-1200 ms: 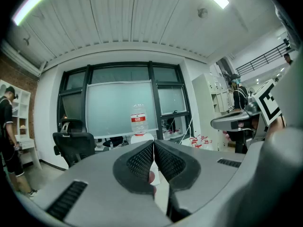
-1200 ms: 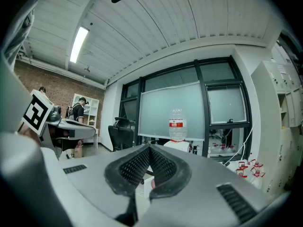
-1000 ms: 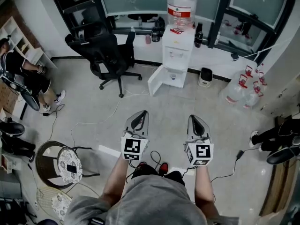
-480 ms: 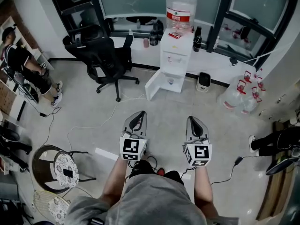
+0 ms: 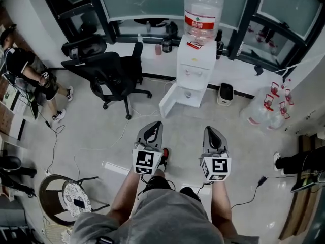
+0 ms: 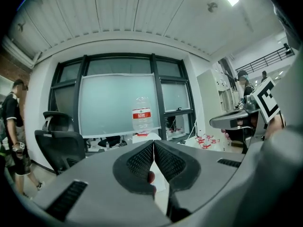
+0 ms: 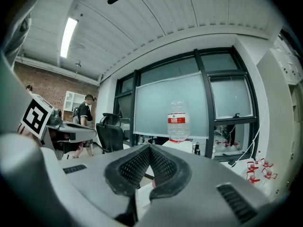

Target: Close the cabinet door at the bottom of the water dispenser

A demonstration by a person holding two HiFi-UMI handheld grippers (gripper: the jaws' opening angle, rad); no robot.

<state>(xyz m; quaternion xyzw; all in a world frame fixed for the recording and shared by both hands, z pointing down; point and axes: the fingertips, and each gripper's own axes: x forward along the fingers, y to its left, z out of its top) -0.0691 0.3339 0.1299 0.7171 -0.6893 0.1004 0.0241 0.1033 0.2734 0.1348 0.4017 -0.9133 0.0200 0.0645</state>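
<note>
The white water dispenser (image 5: pixel 195 65) stands against the far window wall with a clear bottle (image 5: pixel 203 11) on top. Its bottom cabinet door (image 5: pixel 170 100) hangs open, swung out to the left over the floor. Both grippers are held side by side in front of me, pointing at the dispenser and well short of it. The left gripper (image 5: pixel 155 124) is shut with nothing between its jaws, its tips meeting (image 6: pixel 153 143) below the bottle (image 6: pixel 141 119). The right gripper (image 5: pixel 209 130) is shut and empty too, tips together (image 7: pixel 150 148), with the bottle (image 7: pixel 178 122) ahead.
A black office chair (image 5: pixel 114 70) stands left of the dispenser. A person (image 5: pixel 25 67) sits at the far left. Spare water jugs (image 5: pixel 264 113) cluster at the right, with a small white bin (image 5: pixel 225 93) beside the dispenser. A round stool (image 5: pixel 71 197) and floor cables lie near me.
Both grippers have moved forward with me towards the dispenser, which now looks larger and nearer. Their jaws stayed shut. A red shoe now shows beside the left gripper.
</note>
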